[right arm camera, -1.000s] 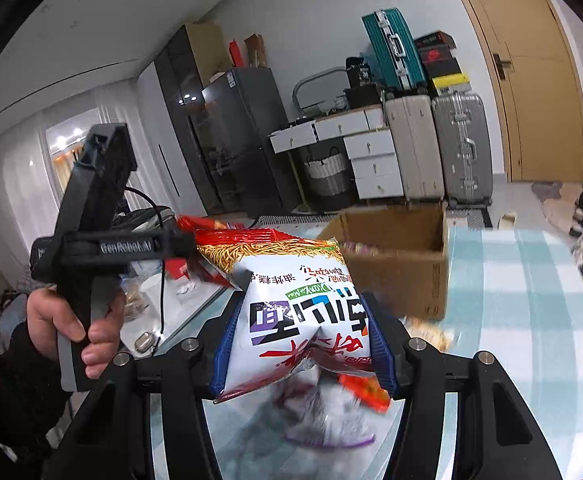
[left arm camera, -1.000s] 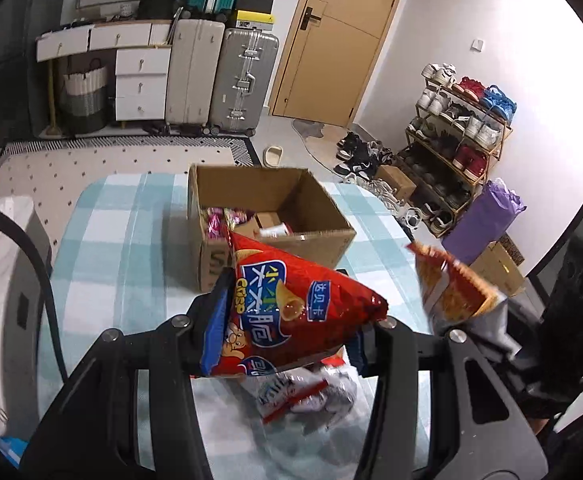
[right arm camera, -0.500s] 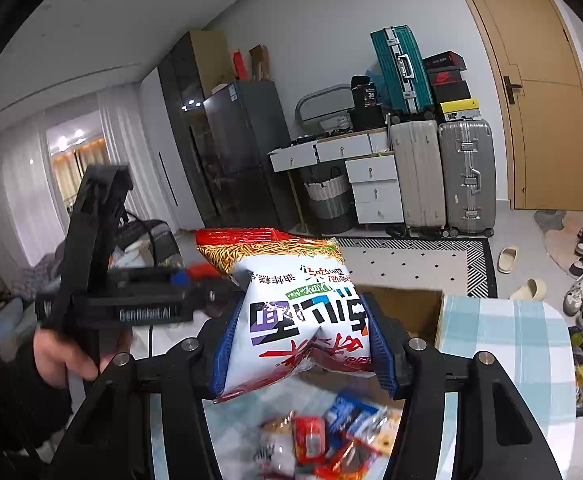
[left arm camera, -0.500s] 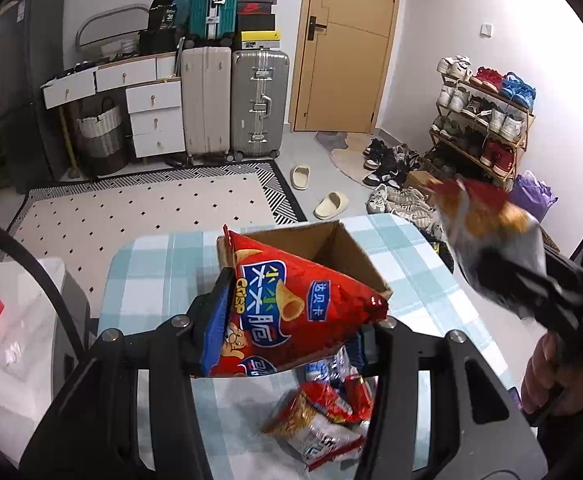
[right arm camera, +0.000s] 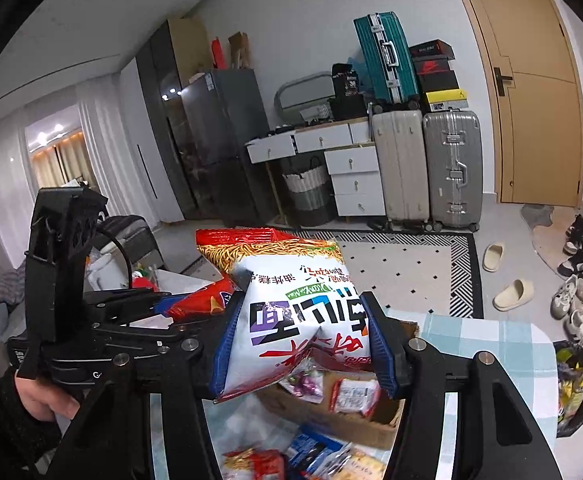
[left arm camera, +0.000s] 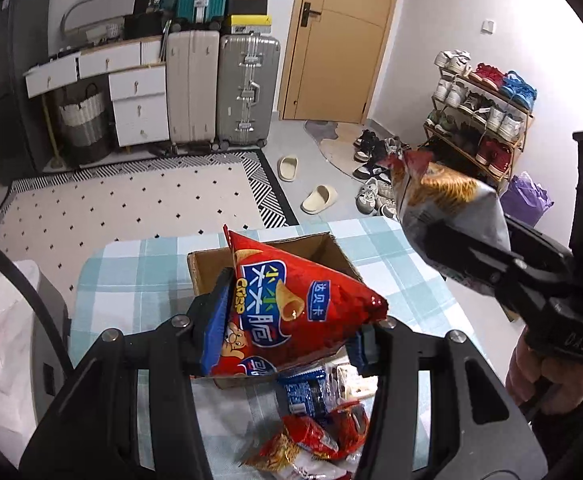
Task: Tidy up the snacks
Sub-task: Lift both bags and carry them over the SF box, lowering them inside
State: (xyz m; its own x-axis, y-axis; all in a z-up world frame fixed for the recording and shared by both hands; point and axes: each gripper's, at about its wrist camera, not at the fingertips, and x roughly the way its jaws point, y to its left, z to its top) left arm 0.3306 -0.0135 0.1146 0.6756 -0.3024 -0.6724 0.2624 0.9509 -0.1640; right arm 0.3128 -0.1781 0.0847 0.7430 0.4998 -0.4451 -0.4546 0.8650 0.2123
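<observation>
Both grippers angled down over box (left arm camera: pixel 331 248): left (left arm camera: pixel 287 334) clamps red bag (left arm camera: pixel 291 312), right (right arm camera: pixel 303 344) white bag (right arm camera: pixel 303 312).

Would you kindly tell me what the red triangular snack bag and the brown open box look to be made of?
The red triangular snack bag looks like glossy plastic film: it shines and crinkles between the left gripper's pads. The brown open box looks like matte corrugated cardboard, judging by its dull, raw-edged flaps.

Both bags, the red (left arm camera: pixel 291 312) and the white (right arm camera: pixel 299 316), have risen above the box (left arm camera: pixel 323 248).
</observation>
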